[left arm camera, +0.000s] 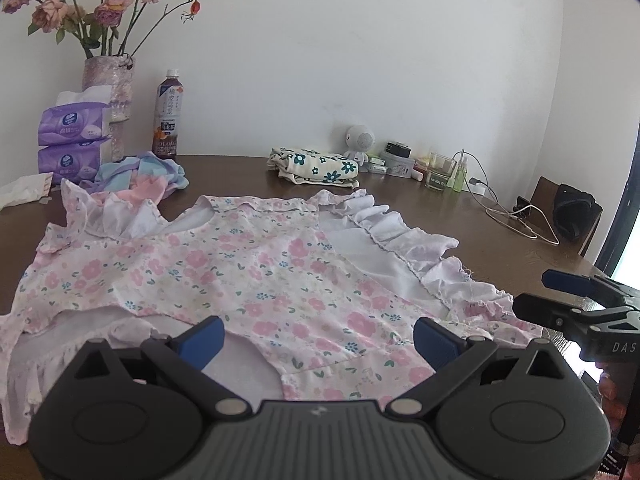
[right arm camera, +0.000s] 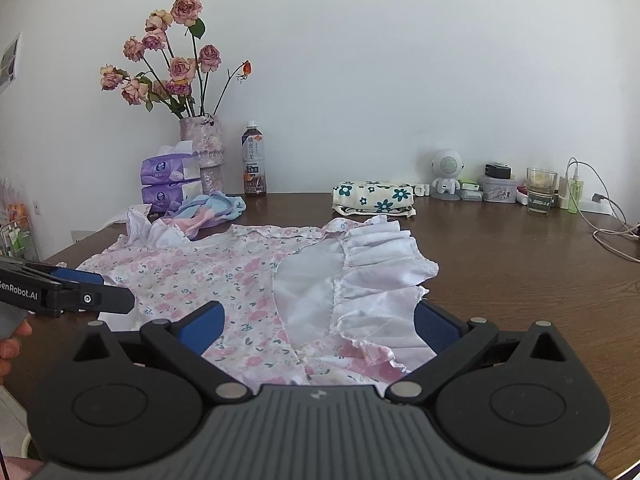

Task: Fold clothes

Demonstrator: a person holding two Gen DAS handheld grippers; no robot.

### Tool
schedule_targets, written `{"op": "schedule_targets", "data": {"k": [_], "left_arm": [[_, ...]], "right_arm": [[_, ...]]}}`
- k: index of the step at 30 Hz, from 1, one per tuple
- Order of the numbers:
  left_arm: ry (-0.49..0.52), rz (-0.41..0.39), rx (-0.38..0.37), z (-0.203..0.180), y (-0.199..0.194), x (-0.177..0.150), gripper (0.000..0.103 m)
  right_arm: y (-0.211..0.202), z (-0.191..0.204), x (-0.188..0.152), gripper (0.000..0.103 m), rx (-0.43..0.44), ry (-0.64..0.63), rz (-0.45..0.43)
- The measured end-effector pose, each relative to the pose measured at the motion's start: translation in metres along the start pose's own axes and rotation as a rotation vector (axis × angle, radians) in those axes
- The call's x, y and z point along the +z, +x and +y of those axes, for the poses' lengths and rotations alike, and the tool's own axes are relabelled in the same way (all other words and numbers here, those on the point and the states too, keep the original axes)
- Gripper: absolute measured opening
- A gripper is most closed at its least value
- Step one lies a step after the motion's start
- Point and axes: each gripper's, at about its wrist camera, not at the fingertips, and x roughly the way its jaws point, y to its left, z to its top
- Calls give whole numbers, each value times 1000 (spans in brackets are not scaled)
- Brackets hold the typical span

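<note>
Floral garment (left arm camera: 248, 280): pink-flowered white cloth with white ruffled edging, spread flat on the near part of the bench (left arm camera: 420, 208), its white lining turned up along the right side. It lies under and ahead of both grippers.

Left gripper (left arm camera: 318, 340): fingers (left arm camera: 204, 338) spread wide, blue pads apart, nothing held; it hangs over the garment's near hem. In the right wrist view it enters from the left edge (right arm camera: 76, 284), over the garment's left portion.

Right gripper (right arm camera: 318, 330): fingers (right arm camera: 206, 326) spread wide, nothing held, with the ruffled right edge of the garment lying between and below them. In the left wrist view it shows at the right edge (left arm camera: 560, 296), just beside the ruffle.

Pastel cloth (left arm camera: 148, 174): blue, pink and lilac, bunched just behind the garment's far left corner.

Folded floral cloth (left arm camera: 314, 166): cream with teal flowers, a neat stack near the wall, well apart from the garment.

Vase of dried roses (left arm camera: 110, 80), two purple tissue packs (left arm camera: 74, 140) stacked beside it, and a drink bottle (left arm camera: 168, 116): far left of the bench against the wall.

Small white robot figure (left arm camera: 360, 142), glass (left arm camera: 440, 170), white cables (left arm camera: 504, 208) and small boxes too small to identify: far right, along the wall.

A person's fingertips (right arm camera: 12, 340) show at the left gripper's handle.
</note>
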Motion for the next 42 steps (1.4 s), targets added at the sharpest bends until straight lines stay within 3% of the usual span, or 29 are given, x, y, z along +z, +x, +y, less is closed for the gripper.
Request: {"op": "schedule_targets", "data": {"k": [12,21,28,33,42], "left_arm": [[155,15,24,-5,-1,-6,101],[401,24,43,-24,-6,-13,99],[525,25,55,-29,-10,-16,98],[586,43,24,-32,-7,-16,96],[668,71,11,-40,-1,-12,93]], "right_arm": [[-4,-1,-13,102,-60,-144,39],[-10,3,-21,102,-62,-293,42],[-15,7,-27,102,-55,-370,11],[-16,13,-30,102,-21,-465,21],[-14,7,-31,99,-37,-645,55]]}}
